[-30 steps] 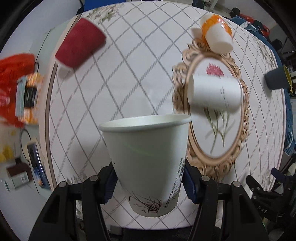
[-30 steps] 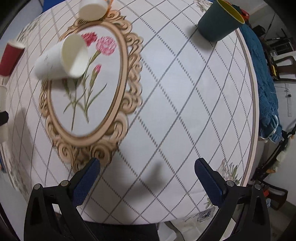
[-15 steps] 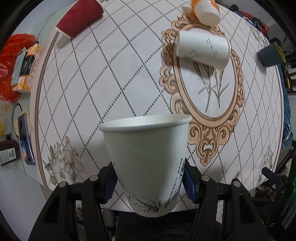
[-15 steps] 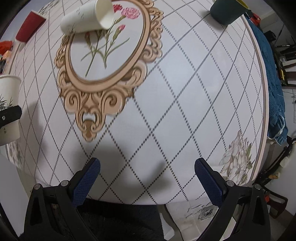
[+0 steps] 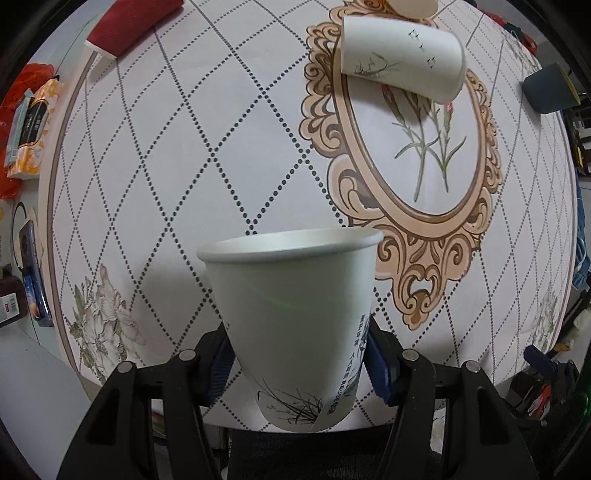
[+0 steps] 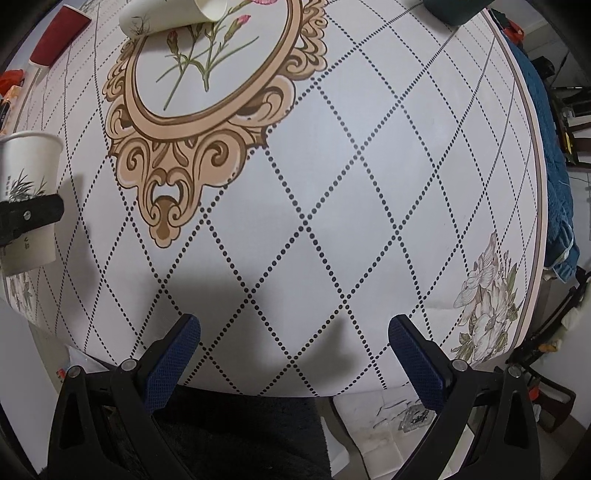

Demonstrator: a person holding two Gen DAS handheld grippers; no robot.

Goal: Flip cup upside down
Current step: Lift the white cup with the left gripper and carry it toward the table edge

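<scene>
left tongs [image 5: 299, 354] clamping white paper cup [image 5: 291, 314], right tongs [image 6: 293, 350] spread, second cup [image 5: 402, 64] on side

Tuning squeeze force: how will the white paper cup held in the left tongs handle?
The white paper cup is thin-walled, so it probably crushes under hard squeeze. Tapered sides may slip through the left tongs. Likely light, tips easily.

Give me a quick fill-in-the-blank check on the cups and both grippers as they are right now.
1. The left gripper is shut on a white paper cup with a black grass print, whose rim points ____ the camera.
2. The right gripper holds ____.
3. A second white paper cup lies on its ____ on the round tablecloth's ornate tan frame.
4. The cup at the table's upper left edge is ____.

Missing words: away from; nothing; side; red
</scene>
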